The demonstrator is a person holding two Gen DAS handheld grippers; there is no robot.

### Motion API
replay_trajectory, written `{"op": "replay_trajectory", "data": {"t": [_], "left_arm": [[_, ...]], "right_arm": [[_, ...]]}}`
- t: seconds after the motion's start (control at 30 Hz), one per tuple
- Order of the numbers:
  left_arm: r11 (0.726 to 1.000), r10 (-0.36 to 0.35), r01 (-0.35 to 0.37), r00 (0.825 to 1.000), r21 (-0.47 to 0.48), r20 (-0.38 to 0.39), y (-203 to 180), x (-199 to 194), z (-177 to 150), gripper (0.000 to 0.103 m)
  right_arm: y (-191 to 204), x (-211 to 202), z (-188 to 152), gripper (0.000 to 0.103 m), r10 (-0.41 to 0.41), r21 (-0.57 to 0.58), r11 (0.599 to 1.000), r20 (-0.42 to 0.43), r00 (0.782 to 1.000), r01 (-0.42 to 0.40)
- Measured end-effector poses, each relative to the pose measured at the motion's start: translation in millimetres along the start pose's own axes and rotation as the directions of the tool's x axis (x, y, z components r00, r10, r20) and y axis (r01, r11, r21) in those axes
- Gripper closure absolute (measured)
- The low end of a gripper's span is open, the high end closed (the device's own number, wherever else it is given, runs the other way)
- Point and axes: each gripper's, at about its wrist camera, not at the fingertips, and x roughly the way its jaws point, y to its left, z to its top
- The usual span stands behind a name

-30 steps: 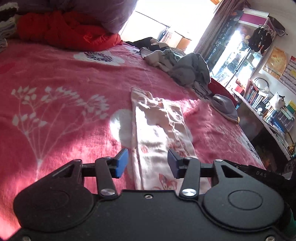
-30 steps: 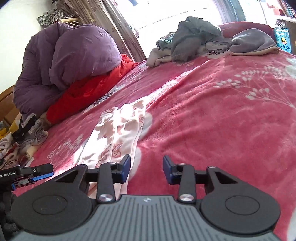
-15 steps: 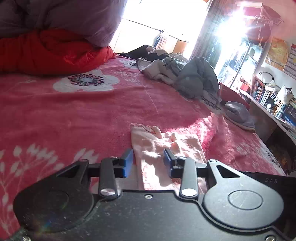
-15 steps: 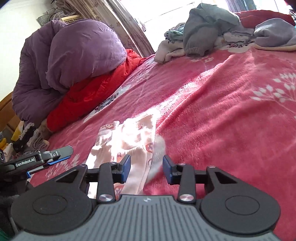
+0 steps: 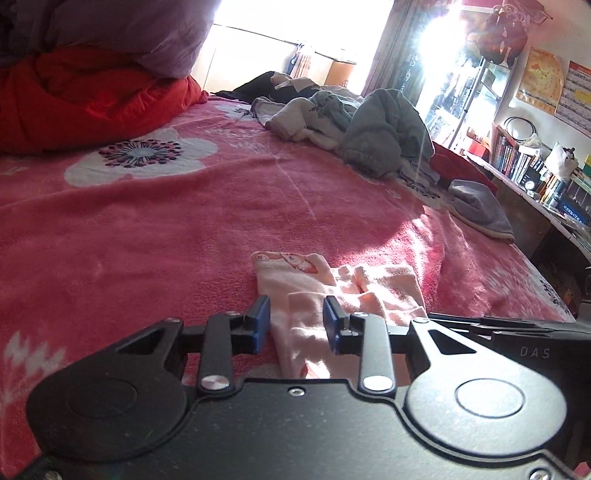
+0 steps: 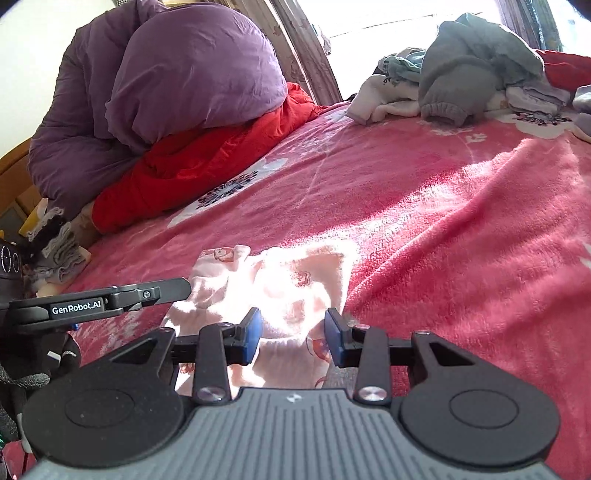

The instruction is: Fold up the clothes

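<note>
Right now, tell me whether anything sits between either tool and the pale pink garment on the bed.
Nothing visible does. The pink garment lies flat on the red blanket directly ahead of the left tool and the right tool. The pile of grey clothes sits well beyond it.

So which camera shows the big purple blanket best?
The right wrist view: the purple blanket shows almost whole there, bulging on top of the red quilt. The left wrist view catches only its lower edge at the top left, cut off by the frame.
</note>
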Motion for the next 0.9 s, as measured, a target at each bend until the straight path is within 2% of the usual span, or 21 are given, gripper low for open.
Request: {"op": "replay_trajectory", "data": {"t": [0.2,0.27,0.3,0.37,0.4,0.53,0.6,0.67,0.73,0.9], "left_arm": [[0.999,-0.021,0.021,0.999,0.031,-0.027,-5.0,7.3,-3.5,0.074],[0.999,-0.028,0.028,0.999,0.018,-0.028,-2.8,7.5,-3.9,0.075],[0.999,-0.030,0.030,0.999,0.012,-0.027,-2.2,7.7,-3.8,0.079],[0.999,-0.021,0.021,1.000,0.025,-0.020,-4.4,6.6,-3.2,0.090],[0.999,-0.018,0.018,1.000,0.031,-0.015,-5.6,5.4,-3.0,0.097],[0.999,-0.038,0.038,0.999,0.038,0.010,-10.5,-1.1,-2.1,0.099],[0.999,-0.042,0.041,0.999,0.034,0.027,-12.2,-5.5,-1.2,0.099],[0.999,-0.039,0.038,0.998,0.019,0.056,-10.5,-12.3,0.8,0.099],[1.000,-0.024,0.025,0.996,-0.014,0.089,-4.3,-21.8,3.9,0.099],[0.995,0.041,-0.024,0.984,-0.098,0.173,13.4,-64.9,6.6,0.099]], "right_arm": [[7.0,0.5,-1.7,0.063,0.014,-0.031,0.999,-0.011,1.000,-0.015],[9.6,0.4,-2.2,0.066,0.001,-0.045,0.999,-0.008,1.000,-0.001],[9.9,0.3,-2.2,0.069,-0.006,-0.046,0.999,-0.005,1.000,0.006],[9.6,-0.6,-2.1,0.086,-0.017,-0.043,0.999,0.002,1.000,0.017],[8.4,-1.2,-1.7,0.087,-0.018,-0.038,0.999,0.005,1.000,0.018],[6.6,-2.3,-1.7,0.088,-0.032,-0.027,0.999,0.014,0.999,0.033],[5.7,-0.8,-2.5,0.086,-0.046,-0.017,0.999,0.009,0.999,0.046],[4.5,0.2,-3.5,0.073,-0.042,-0.004,0.999,0.003,0.999,0.042],[6.1,-0.9,-4.3,0.065,-0.036,-0.006,0.999,0.005,0.999,0.036],[15.8,-4.3,-9.2,0.058,-0.050,-0.045,0.998,0.008,0.999,0.051]]}}
